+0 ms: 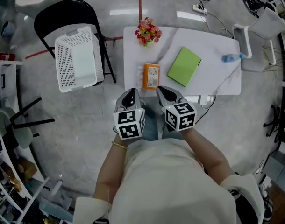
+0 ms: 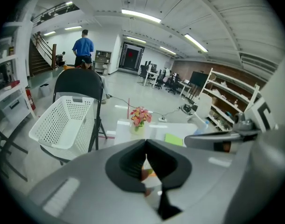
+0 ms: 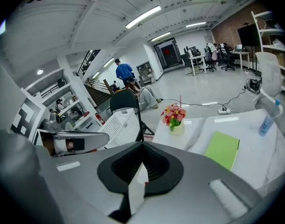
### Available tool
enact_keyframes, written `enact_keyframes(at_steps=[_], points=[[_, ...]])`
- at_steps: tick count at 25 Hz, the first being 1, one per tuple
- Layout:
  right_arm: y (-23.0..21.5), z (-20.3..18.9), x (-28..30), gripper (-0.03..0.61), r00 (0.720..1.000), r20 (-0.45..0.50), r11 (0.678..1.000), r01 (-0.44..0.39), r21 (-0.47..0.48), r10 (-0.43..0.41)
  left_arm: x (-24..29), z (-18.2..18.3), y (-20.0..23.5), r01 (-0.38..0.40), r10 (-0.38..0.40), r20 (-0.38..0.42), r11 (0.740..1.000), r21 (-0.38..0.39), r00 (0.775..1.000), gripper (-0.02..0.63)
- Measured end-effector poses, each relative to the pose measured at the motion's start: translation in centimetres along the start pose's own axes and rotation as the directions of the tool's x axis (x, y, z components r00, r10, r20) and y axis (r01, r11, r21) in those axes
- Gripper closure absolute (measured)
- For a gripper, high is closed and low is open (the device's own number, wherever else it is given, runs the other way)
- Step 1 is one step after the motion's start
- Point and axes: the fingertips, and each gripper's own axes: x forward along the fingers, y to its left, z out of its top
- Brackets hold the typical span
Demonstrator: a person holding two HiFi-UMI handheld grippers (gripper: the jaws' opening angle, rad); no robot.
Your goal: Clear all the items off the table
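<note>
On the white table [image 1: 212,59] stand a small pot of red and yellow flowers [image 1: 148,31], an orange packet [image 1: 151,75], a green notebook [image 1: 184,66] and a lying water bottle [image 1: 232,57]. Both grippers hover side by side just off the table's near edge, empty. The left gripper [image 1: 131,95] is shut, its jaws touching. The right gripper [image 1: 166,93] is shut too. In the left gripper view the flowers [image 2: 140,117] and notebook [image 2: 173,139] show beyond the jaws. The right gripper view shows the flowers [image 3: 174,115], notebook [image 3: 223,149] and bottle [image 3: 268,118].
A white perforated basket [image 1: 78,58] rests on a black folding chair [image 1: 67,16] left of the table. A white chair [image 1: 260,34] stands at the table's right end. Cables and a power strip [image 1: 199,8] lie on the floor behind. A person in blue [image 2: 82,48] stands far off.
</note>
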Motion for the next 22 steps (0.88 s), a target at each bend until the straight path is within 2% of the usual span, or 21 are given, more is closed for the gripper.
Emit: enact_keyframes(at_steps=[5, 12, 19, 22], points=[[-1.2, -0.5, 2.4, 0.58, 0.999, -0.01, 0.999, 0.047, 0.027, -0.046, 2.6, -0.7, 0.6, 0.035, -0.034, -0.035, 0.999, 0.032, 0.999, 0.604], [-3.3, -2.3, 4.7, 0.58, 0.994, -0.042, 0.993, 0.102, 0.06, -0.1, 5.0, -1.9, 1.4, 0.057, -0.056, -0.062, 0.998, 0.012, 0.997, 0.603], [-5.6, -4.8, 7.9, 0.518, 0.987, -0.107, 0.987, 0.133, 0.094, -0.122, 7.1, -4.0, 1.8, 0.064, -0.062, -0.102, 0.998, 0.008, 0.993, 0.603], [-6.5, -6.0, 9.6, 0.471, 0.983, -0.136, 0.985, 0.139, 0.107, -0.124, 8.1, -4.8, 2.2, 0.059, -0.058, -0.117, 0.998, 0.003, 0.991, 0.603]])
